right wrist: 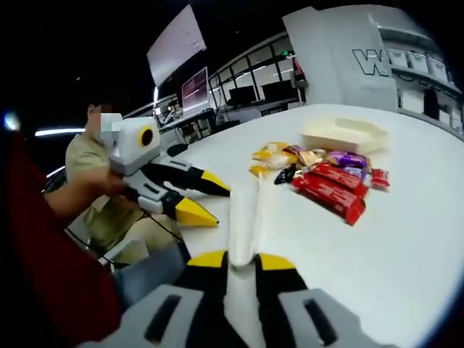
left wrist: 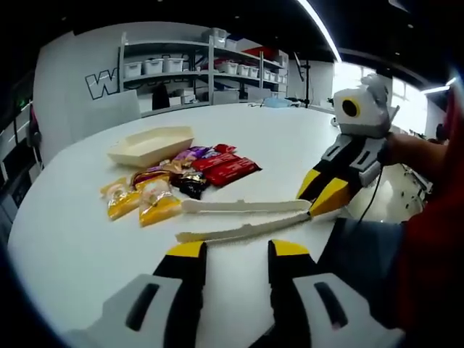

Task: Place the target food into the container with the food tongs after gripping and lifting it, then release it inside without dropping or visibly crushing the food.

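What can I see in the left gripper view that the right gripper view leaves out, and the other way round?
Left gripper view: storage shelves with bins, and the right gripper shut on the tongs' end. Right gripper view: a seated person, screens behind, and the open left gripper. Both: the white table, the cream tray and the pile of snack packets.

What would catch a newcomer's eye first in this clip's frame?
The heap of wrapped snacks in red, yellow and purple stands out on the white table, just in front of a shallow cream container. Next, the pale food tongs, whose hinge end sits between the right gripper jaws.
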Available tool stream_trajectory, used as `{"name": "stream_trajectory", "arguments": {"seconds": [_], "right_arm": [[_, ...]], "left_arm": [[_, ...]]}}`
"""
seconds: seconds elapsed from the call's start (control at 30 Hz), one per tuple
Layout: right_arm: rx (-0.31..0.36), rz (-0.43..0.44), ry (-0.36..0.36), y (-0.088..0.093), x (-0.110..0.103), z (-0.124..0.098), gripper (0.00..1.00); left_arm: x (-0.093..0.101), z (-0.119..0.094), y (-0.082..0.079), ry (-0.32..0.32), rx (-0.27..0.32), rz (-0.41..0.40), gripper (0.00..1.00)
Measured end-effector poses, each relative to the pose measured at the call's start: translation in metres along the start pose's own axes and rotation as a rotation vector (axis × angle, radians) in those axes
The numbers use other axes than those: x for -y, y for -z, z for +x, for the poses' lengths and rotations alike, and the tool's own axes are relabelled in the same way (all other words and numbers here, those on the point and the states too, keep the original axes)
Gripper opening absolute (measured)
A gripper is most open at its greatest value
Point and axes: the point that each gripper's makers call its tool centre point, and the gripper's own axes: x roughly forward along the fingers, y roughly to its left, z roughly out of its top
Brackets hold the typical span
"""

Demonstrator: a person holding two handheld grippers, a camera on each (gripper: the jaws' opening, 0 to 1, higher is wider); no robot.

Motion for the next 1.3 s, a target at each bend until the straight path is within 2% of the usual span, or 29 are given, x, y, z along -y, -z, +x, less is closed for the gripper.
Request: {"name": "stream_trajectory", "arguments": {"seconds": [0.07, 0.2, 0.3, 0.37, 0.47, 0.57, 0.73, 0.87, 1.07, 1.3], "right_arm": [[-0.015, 0.027, -0.044, 0.002, -0.009, 0.0, 0.09], [-0.02, 0.012, -0.052, 0.003, -0.015, 0.003, 0.09], [-0.04, 0.026, -0.106, 0.005, -0.028, 0.005, 0.1], [-0.036, 0.013, -0.096, 0.004, -0.029, 0.005, 0.09], [-0.03, 0.051, -0.101, 0.004, -0.029, 0.006, 0.07], [-0.028, 0.05, -0.108, 0.004, -0.03, 0.006, 0.06], [-0.036, 0.041, -0.126, 0.005, -0.035, 0.006, 0.05], [-0.05, 0.047, -0.184, 0.005, -0.05, 0.007, 0.01], [-0.054, 0.025, -0.211, 0.005, -0.063, 0.011, 0.02], [-0.051, 0.013, -0.219, 0.004, -0.064, 0.01, 0.02]], "left_arm": [[-0.002, -0.001, 0.001, -0.008, 0.0, -0.012, 0.33], [-0.003, -0.003, 0.0, -0.006, 0.011, -0.043, 0.34], [-0.003, -0.004, -0.001, -0.009, 0.011, -0.055, 0.34], [-0.005, -0.006, 0.0, -0.013, -0.003, -0.082, 0.35], [-0.007, -0.008, 0.003, -0.022, -0.005, -0.096, 0.36], [-0.008, -0.01, 0.003, -0.017, -0.002, -0.132, 0.37], [-0.006, -0.01, -0.001, 0.008, 0.033, -0.183, 0.41], [-0.001, -0.003, -0.002, 0.018, 0.024, -0.177, 0.41], [0.003, 0.005, -0.005, 0.024, 0.027, -0.159, 0.44], [0.005, 0.006, -0.005, 0.041, 0.035, -0.145, 0.44]]}}
